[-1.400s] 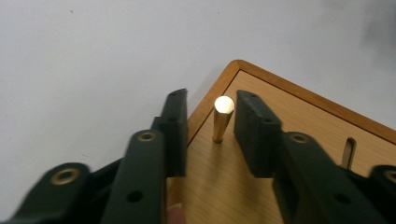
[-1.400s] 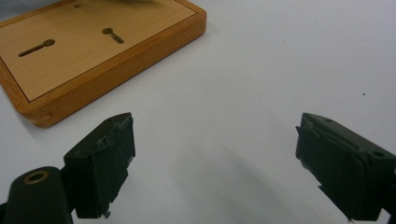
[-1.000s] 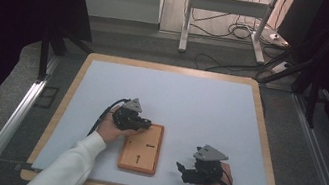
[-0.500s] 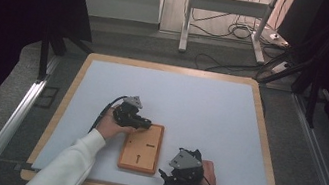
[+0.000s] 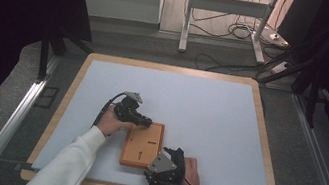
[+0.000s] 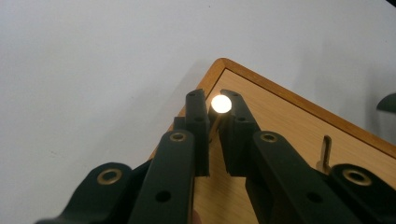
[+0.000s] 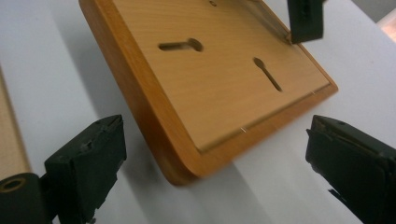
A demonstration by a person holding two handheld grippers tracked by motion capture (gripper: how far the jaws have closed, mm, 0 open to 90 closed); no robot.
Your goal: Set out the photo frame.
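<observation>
A flat wooden board (image 5: pixel 142 144) lies on the white table (image 5: pixel 210 110), close to the near edge where the person sits. The board has a raised rim all around and two keyhole-shaped slots cut into it.

The left tongs (image 5: pixel 140 120) sit at the board's far left corner. In the left gripper view, the left tongs (image 6: pixel 215 112) are nearly squeezed together, with a small shiny round knob (image 6: pixel 221 103) on a thin peg between their tips. The tips seem to pinch it, but it is hard to be sure they touch. The corner of the board (image 6: pixel 299 121) is right under them. A small metal hook (image 6: pixel 325 151) stands on the board just to the right of these tongs.

The right tongs (image 5: pixel 173 156) are just off the board's near right corner. In the right gripper view, the right tongs (image 7: pixel 215 158) are spread wide and hold nothing. The rounded corner of the board (image 7: pixel 210 93) pokes into the gap between them, not touching either side.

Beyond both tongs, and to their right, the white table is bare and wide. Its wooden border (image 5: pixel 266 140) is well away from the board.
</observation>
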